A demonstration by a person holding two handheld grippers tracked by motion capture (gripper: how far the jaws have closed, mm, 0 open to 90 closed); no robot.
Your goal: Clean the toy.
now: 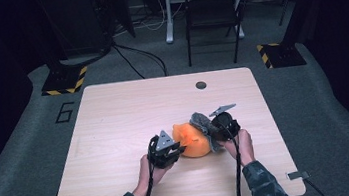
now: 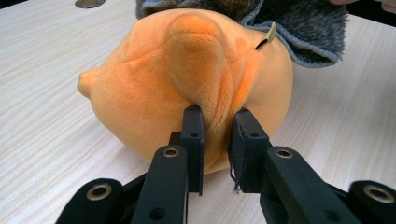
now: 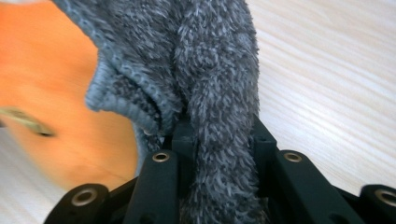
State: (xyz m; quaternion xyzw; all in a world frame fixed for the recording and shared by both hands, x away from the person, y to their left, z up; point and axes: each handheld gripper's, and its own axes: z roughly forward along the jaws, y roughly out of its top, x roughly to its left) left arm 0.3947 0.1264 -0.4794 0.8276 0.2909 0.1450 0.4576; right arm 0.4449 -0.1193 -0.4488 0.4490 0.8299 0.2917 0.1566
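Pale wood-grain table (image 1: 115,125), dark room beyond, folding chair (image 1: 211,3) behind. My left gripper (image 2: 215,122) is clamped on a raised fold of the orange plush toy (image 2: 154,93), jaws nearly together with the fabric pinched between them. My right gripper (image 3: 219,135) is closed on a bunched strip of the grey fuzzy cover (image 3: 215,60). Toy sits near the table's centre, between both tools, touching the wood. Judgement: both grips secured; the grey cover drapes only the toy's far side, so whichever way the cover is going, most of the pulling remains.
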